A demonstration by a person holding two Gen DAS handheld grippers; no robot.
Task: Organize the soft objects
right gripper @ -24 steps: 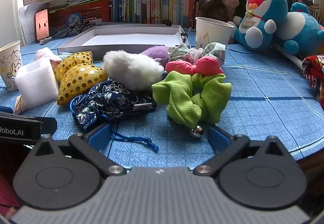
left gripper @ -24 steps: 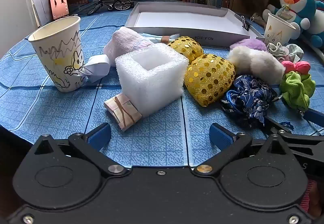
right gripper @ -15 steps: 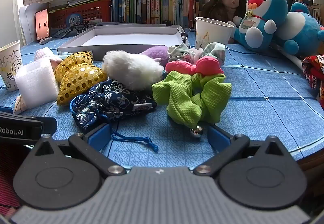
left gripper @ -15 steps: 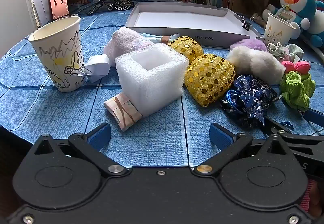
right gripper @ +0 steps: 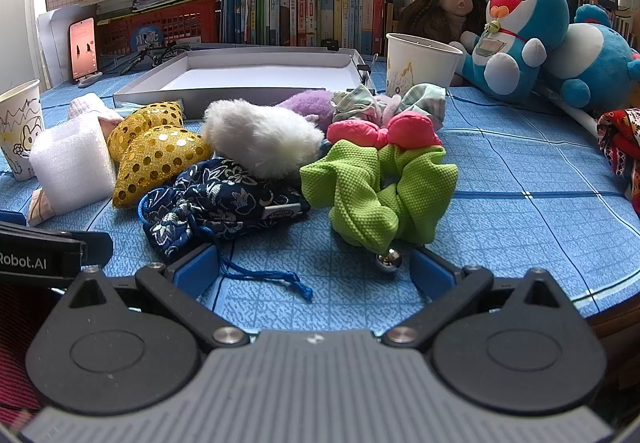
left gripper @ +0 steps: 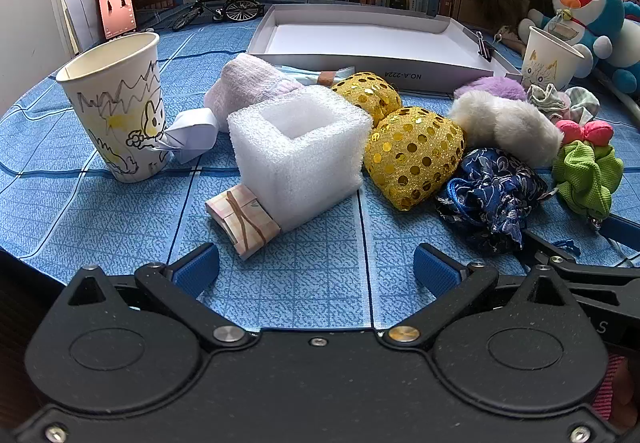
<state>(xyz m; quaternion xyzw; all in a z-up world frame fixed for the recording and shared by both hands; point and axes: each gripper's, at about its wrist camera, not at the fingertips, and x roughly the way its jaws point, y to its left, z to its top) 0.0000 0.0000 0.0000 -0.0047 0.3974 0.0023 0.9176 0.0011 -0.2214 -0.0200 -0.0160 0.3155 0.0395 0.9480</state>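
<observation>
A row of soft things lies across the blue tablecloth: a white foam block (left gripper: 298, 149), a gold sequin pouch (left gripper: 414, 155), a dark blue drawstring bag (right gripper: 218, 199), a white fluffy piece (right gripper: 262, 137), a green scrunchie (right gripper: 380, 191) and a pink bow (right gripper: 380, 131). A shallow grey box (left gripper: 372, 39) stands empty behind them. My left gripper (left gripper: 316, 271) is open, low before the foam block, with nothing between its fingers. My right gripper (right gripper: 314, 271) is open too, just short of the bag and scrunchie; only the bag's blue cord lies between its fingers.
Two paper cups stand on the table, one at the left (left gripper: 118, 107) and one at the back right (right gripper: 420, 65). A banded paper roll (left gripper: 242, 219) leans on the foam. A doll (right gripper: 444, 3), blue plush toys (right gripper: 520, 35) and books line the back.
</observation>
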